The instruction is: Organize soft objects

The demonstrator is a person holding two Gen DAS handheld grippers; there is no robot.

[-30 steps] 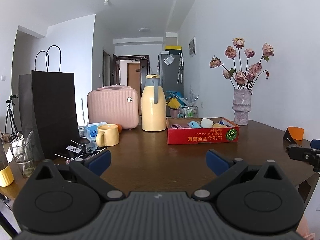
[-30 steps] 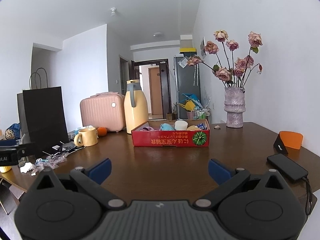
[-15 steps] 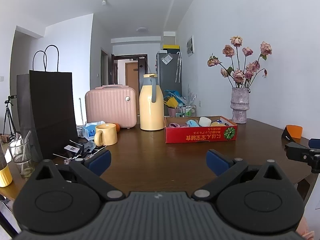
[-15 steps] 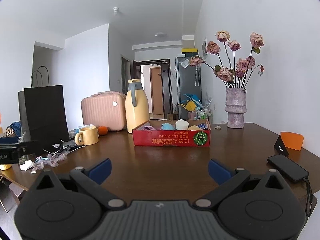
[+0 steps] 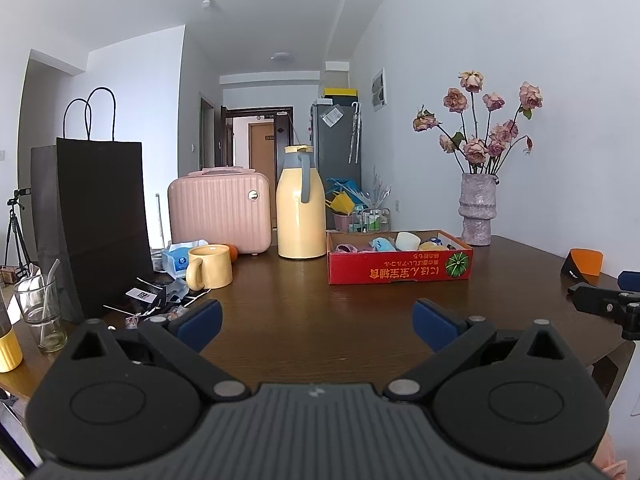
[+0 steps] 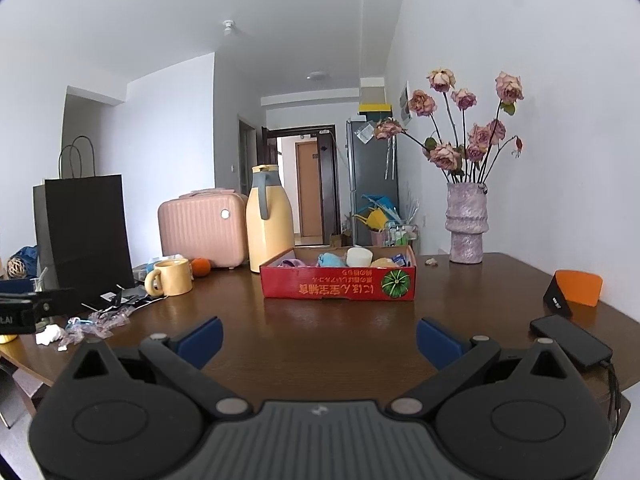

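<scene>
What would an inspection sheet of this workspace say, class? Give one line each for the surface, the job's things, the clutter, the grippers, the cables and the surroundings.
Surface: dark wooden table, bare in front of the grippers.
Job's things: small soft items lie inside the open red box, mid-table.
Clutter: yellow mug, orange, wrappers, black paper bag, pink case, yellow jug, vase of flowers, orange stand, phone.
Grippers: left gripper and right gripper both open, empty, short of the box.
Cables: one runs from the phone off the table edge.
Surroundings: white walls, hallway, dark fridge.
</scene>
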